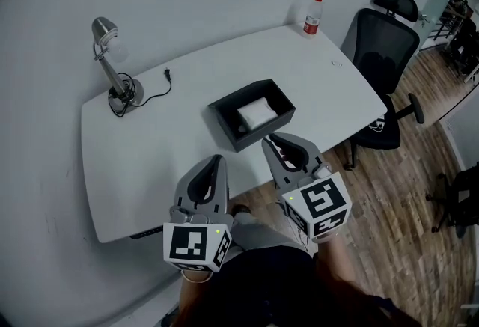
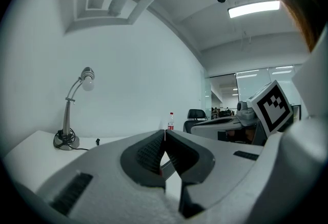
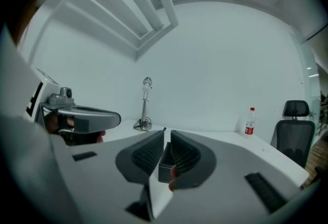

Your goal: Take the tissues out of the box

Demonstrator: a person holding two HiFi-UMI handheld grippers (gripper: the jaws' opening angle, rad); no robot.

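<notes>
A black open-topped box (image 1: 260,133) stands in the middle of the white table (image 1: 150,157), and a white pack of tissues (image 1: 256,114) lies inside it. My right gripper (image 1: 268,141) hovers just in front of the box's near wall. Its jaws stand a narrow slit apart with nothing between them. In the right gripper view (image 3: 168,134) the box (image 3: 163,164) shows through that slit. My left gripper (image 1: 218,159) is held lower and to the left, over the table's front edge. Seen in the left gripper view (image 2: 164,134), its tips touch and hold nothing.
A desk lamp (image 1: 112,63) with a coiled cord stands at the table's far left. A water bottle (image 1: 313,15) is at the far right corner. A black office chair (image 1: 385,49) sits beyond the right end, on wooden floor.
</notes>
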